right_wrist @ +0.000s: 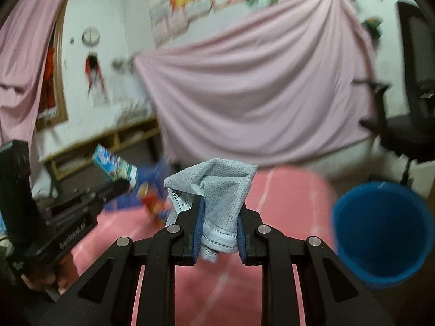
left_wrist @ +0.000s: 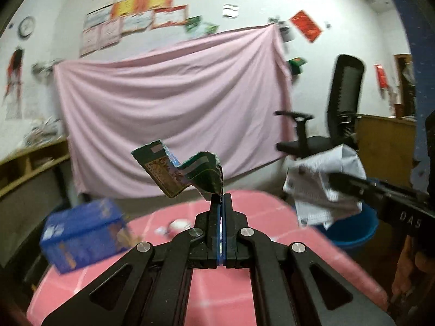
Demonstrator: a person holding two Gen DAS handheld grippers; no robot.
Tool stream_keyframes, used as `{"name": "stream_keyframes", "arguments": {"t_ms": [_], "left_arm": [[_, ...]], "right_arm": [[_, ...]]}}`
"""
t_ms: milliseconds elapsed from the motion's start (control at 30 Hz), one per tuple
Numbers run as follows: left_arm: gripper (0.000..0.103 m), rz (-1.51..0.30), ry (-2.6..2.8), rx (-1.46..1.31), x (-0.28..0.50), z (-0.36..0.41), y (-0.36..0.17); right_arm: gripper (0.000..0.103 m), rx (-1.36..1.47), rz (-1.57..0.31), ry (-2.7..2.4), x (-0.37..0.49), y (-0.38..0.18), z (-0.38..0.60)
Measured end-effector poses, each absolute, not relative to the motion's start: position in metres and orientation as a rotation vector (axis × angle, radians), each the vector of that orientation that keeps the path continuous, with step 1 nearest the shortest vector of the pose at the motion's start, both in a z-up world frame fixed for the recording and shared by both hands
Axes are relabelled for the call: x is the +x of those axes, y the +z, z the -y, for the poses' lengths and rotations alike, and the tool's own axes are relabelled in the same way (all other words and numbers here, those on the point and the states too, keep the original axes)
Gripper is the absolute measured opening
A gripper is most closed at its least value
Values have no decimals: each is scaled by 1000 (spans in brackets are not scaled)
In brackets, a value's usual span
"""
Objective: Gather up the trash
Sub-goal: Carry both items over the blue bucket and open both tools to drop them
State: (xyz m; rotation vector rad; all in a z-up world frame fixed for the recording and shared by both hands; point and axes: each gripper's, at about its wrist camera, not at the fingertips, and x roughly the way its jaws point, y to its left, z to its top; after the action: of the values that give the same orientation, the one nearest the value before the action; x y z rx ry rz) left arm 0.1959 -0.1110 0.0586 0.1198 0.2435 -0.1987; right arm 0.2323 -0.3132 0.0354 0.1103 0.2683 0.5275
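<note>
left gripper (left_wrist: 220, 201): your fingers are closed on a torn green wrapper (left_wrist: 179, 172), pinched only by its lower corner at the tips; most of it stands up and out to the left of the fingers.
right gripper (right_wrist: 218, 214): your fingers are clamped on a crumpled grey mask (right_wrist: 214, 190); it bulges above the tips and a folded edge hangs below, between the fingers.
bin: blue bucket (right_wrist: 380, 233) sits right of and just beyond your right fingers, mouth open, off the edge of the pink surface (right_wrist: 285, 203).
both loads: held in the air above the surface, not yet over the bucket.
left on surface: blue box (left_wrist: 81, 233) to the left of your left fingers, plus small white scraps (left_wrist: 176, 226) just ahead of them; too blurred to name.
risk 1: wrapper grip is thin, so a fast swing could flick it out before the bucket.
risk 2: the mask is soft and may snag on the pads at release, then drop short onto the rim or floor.
risk 3: both grippers heading for one bucket mouth could collide; go one at a time.
</note>
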Motion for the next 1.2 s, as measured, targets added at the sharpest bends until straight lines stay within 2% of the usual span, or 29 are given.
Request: {"name": "stream_keyframes", "arguments": {"t_ms": [167, 400, 667, 967, 1200], "left_arm": [[0, -213, -318, 149, 218, 161, 73], [0, -296, -479, 183, 254, 243, 72], [0, -468, -567, 216, 308, 295, 42], [0, -702, -607, 162, 363, 323, 10], [1, -804, -589, 125, 379, 320, -1]], "right_arm": [[19, 120, -134, 372, 226, 48, 351], [20, 208, -93, 178, 244, 34, 413], [22, 335, -200, 46, 287, 11, 480], [23, 428, -433, -8, 320, -31, 514], [36, 429, -518, -7, 321, -41, 513]]}}
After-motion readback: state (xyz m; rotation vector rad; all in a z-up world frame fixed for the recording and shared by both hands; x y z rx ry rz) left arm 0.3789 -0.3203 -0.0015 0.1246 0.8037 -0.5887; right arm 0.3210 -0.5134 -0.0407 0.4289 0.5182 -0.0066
